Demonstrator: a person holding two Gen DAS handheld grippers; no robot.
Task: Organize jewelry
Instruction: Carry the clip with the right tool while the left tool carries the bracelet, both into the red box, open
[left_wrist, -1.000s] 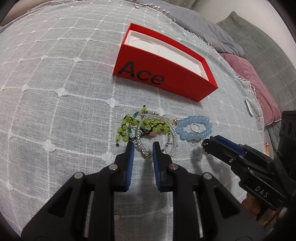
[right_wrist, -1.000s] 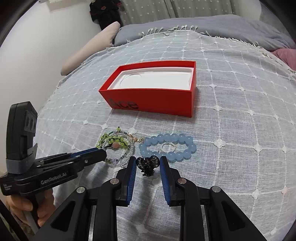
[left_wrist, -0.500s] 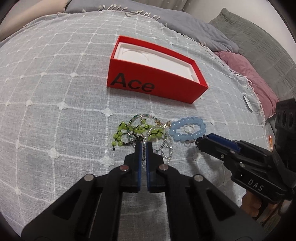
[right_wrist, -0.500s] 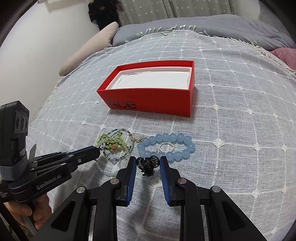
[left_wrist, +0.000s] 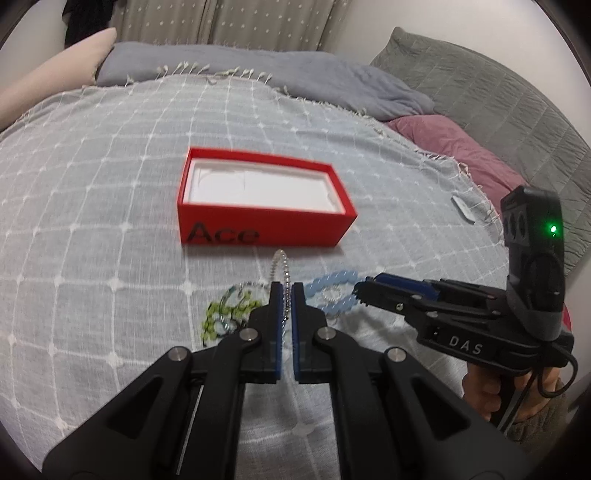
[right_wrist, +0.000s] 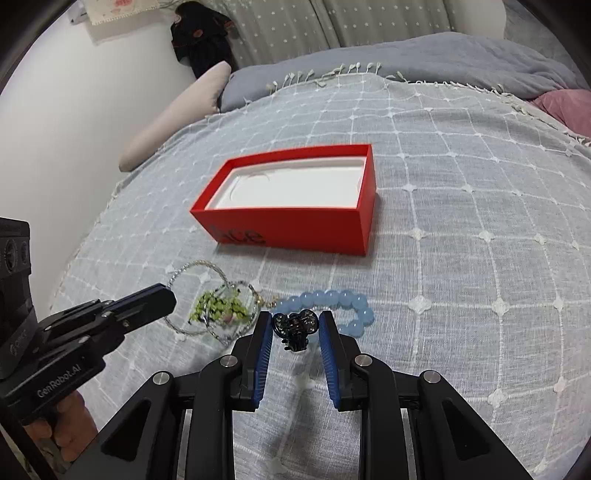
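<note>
Pinching a clear bead strand (left_wrist: 283, 275), the left gripper (left_wrist: 287, 291) had its jaws nearly shut on it and the loop (right_wrist: 192, 273) hung above the cloth (right_wrist: 461, 258). The right gripper (right_wrist: 295, 328) held a black clip (right_wrist: 295, 326) between narrow jaws. Nothing lay in the red box (right_wrist: 295, 229), whose white tray looked bare, so by my reading the sorting had barely begun. Left on the cloth just before the box were the green beads (right_wrist: 218, 308) and the blue bracelet (right_wrist: 343, 302); 4 pieces seemed to need boxing.
</note>
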